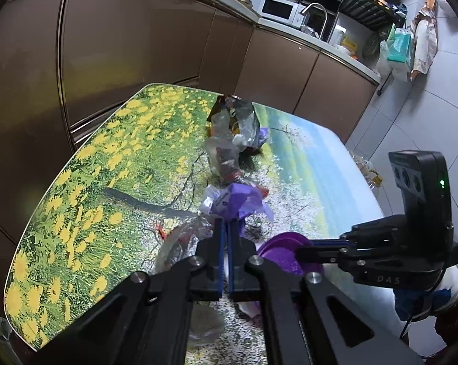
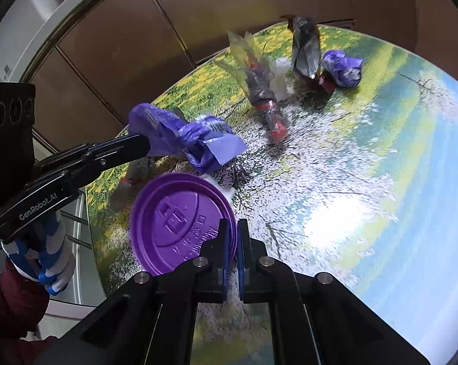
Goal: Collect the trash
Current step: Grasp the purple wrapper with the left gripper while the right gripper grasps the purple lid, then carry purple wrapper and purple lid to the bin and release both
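Note:
My left gripper (image 1: 226, 225) is shut on a crumpled purple wrapper (image 1: 235, 202), held above the flower-print table (image 1: 107, 167); the same wrapper (image 2: 186, 138) and left gripper (image 2: 145, 146) show in the right wrist view. My right gripper (image 2: 232, 228) is shut on the rim of a purple plastic cup lid (image 2: 180, 222), held just over the table (image 2: 366, 182); it also shows in the left wrist view (image 1: 285, 252). More trash lies further back: clear plastic wrappers (image 1: 229, 140), a red-capped clear wrapper (image 2: 265, 97), a silver foil packet (image 2: 305, 48) and a small purple wad (image 2: 343, 68).
A crumpled clear bag (image 1: 180, 243) lies under my left gripper. Brown cabinets (image 1: 122, 45) stand close behind the table. A counter with microwave (image 1: 279, 7) and sink tap is at the back right. Tiled floor (image 1: 426, 106) lies to the right.

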The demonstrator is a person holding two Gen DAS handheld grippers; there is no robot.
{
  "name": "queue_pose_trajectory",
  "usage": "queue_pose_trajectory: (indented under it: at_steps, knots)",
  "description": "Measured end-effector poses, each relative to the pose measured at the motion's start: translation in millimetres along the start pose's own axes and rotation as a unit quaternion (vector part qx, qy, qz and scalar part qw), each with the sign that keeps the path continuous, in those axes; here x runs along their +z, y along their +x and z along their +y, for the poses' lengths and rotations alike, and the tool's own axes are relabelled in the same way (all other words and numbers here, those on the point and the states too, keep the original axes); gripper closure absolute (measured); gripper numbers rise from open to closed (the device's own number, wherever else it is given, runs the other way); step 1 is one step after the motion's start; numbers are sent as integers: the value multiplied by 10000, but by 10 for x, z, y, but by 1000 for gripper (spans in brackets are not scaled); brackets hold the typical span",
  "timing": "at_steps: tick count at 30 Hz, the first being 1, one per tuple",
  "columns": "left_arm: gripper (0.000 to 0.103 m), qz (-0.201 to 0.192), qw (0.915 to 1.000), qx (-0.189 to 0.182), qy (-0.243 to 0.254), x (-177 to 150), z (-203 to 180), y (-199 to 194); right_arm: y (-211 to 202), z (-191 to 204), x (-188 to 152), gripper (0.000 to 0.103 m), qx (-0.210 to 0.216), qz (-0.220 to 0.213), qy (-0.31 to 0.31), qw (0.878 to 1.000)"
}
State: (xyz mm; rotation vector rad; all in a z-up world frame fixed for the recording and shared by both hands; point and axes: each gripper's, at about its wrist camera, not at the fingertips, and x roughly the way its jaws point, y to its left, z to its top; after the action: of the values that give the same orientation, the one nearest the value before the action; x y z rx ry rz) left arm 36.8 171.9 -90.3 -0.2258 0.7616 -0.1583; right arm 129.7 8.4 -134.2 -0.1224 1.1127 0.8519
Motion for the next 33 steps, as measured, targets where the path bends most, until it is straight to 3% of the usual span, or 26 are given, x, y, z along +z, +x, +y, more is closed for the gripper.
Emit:
queue_pose_trajectory:
  at_steps: [14, 24, 29, 33]
  knots:
    - [103, -320, 9992, -18, 226, 143, -340, -294, -798, -477, -339, 99, -304, -674, 614, 9954]
    - [103, -418, 9983, -389, 108, 399, -531, -395, -1241, -826, -506, 99, -388, -1175, 1030, 9869]
    - [103, -351, 9975, -610, -28, 458, -591, -324, -1357, -974, -615, 99, -435, -1289, 1213, 9833]
    - [103, -31, 9981, -618, -1, 374, -659, -70, -1407, -1054, -684, 99, -460, -1334, 1318, 9812]
